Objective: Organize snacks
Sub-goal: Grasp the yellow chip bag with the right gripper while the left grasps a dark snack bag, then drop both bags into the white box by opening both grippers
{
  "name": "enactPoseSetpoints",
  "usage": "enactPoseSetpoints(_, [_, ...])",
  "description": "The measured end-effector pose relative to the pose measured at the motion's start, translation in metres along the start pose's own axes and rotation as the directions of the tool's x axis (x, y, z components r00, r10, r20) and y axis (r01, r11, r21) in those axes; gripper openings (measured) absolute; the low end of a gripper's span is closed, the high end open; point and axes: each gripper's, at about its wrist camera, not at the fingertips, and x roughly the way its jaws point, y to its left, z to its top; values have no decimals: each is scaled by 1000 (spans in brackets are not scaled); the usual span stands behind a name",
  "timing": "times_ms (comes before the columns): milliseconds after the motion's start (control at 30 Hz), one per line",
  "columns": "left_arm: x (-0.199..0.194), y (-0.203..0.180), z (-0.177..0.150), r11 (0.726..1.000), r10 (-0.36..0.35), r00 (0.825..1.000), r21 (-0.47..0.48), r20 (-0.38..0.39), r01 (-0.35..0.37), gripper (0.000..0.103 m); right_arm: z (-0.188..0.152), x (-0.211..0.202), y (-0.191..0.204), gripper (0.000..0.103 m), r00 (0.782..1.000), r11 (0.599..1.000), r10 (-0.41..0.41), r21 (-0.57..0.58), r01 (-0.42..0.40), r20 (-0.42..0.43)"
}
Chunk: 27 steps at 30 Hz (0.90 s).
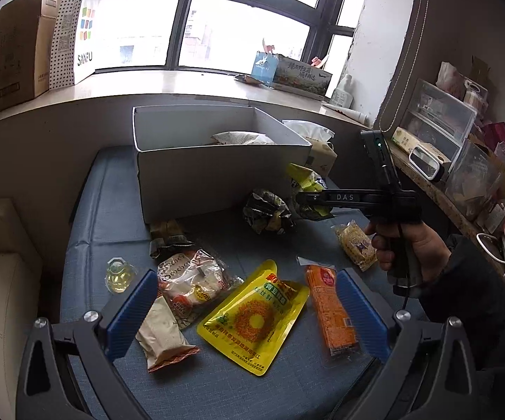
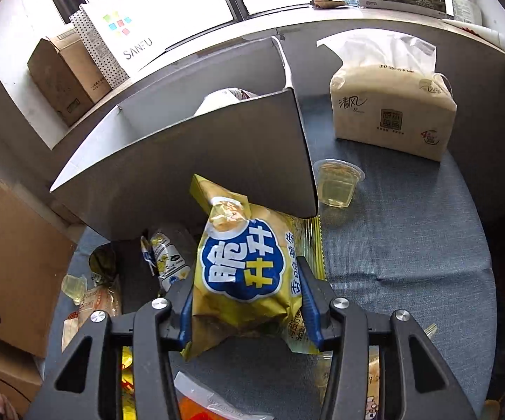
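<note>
My right gripper (image 2: 248, 309) is shut on a yellow chip bag (image 2: 245, 266), its blue pads pressing both sides. The bag sits just in front of the white box (image 2: 217, 161). The left wrist view shows that gripper (image 1: 305, 198) with the bag (image 1: 305, 178) at the box's (image 1: 217, 175) right corner. A white packet (image 1: 242, 138) lies inside the box. My left gripper (image 1: 249, 315) is open and holds nothing, low over a yellow pouch (image 1: 252, 318). Around it lie an orange packet (image 1: 329, 308), a beige packet (image 1: 163, 336) and a clear bread pack (image 1: 193, 280).
On the blue-grey cushion lie a jelly cup (image 1: 117, 274), a noodle pack (image 1: 355, 246) and a dark crumpled pack (image 1: 268, 211). A tissue pack (image 2: 392, 112) and another jelly cup (image 2: 338, 183) stand right of the box. A cluttered shelf (image 1: 438, 115) is at right.
</note>
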Motion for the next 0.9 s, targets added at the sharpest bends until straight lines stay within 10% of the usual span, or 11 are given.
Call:
enactPoseSetpoints(300, [98,-33,36,996,-77,983,-50,-168,69,103,-33,-111,-8,52,974,996,69,40,-79,216])
enactPoseSetpoints(467, [159,-28,62,970,-104,970,-236,-220,51,103,-59,-150,-17,53,959,995,55,63,-75,278])
enactPoseSetpoints(700, [220,-8,69,915,3,955,-385,-298,-123,102,-75,-161,-30,53,955,993,47,90,-77,292])
enactPoseSetpoints(767, [232,-2,64,902,-37,946,-418,-322,-107,94,-77,-160,-33,53,956,991,53,100,-85,289])
enactPoseSetpoints(800, [237,1,61,898,-52,941,-429,-334,-102,64,-78,-160,-33,53,956,991,54,104,-87,290])
enactPoseSetpoints(900, [233,4,57,906,-83,948,-420,-309,-58,53,-80,-158,-32,53,957,991,57,100,-89,283])
